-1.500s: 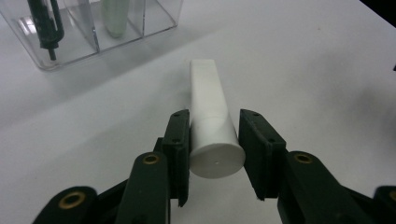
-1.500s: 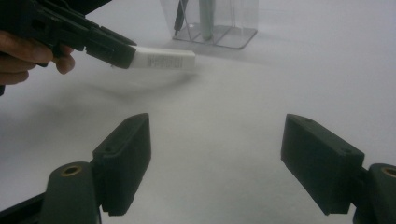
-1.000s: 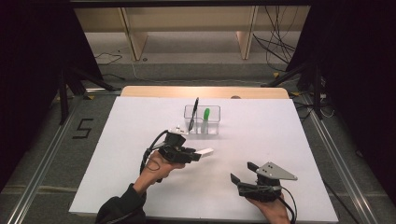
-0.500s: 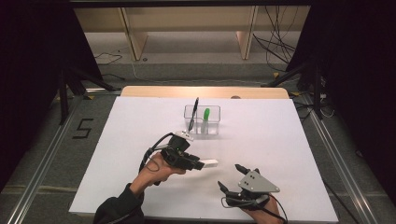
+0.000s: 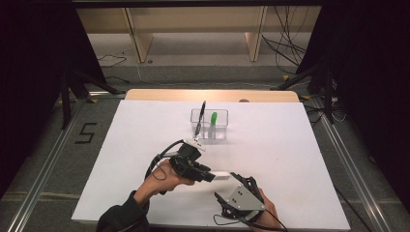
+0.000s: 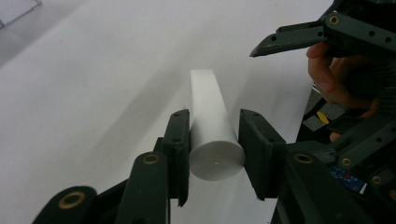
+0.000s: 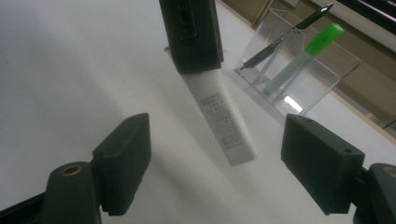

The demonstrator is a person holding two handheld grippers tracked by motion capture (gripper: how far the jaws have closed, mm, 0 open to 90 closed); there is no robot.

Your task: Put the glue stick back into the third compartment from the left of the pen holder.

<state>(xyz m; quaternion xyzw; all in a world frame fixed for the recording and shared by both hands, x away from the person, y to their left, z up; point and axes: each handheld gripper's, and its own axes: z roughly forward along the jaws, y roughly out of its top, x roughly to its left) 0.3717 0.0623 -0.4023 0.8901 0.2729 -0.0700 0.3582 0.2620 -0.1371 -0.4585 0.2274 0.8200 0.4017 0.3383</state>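
White plastic tube [image 6: 212,128] (clamped in my left gripper [image 5: 209,175]) points right, toward my wide-open, empty right gripper [image 7: 215,175].

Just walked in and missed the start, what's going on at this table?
A person works with a gripper in each hand. The left gripper is shut on a white tube, holding it above the white table. The right gripper faces the tube's free end with jaws open on either side, not touching. Behind stands a clear container with a black pen and a green-capped marker.
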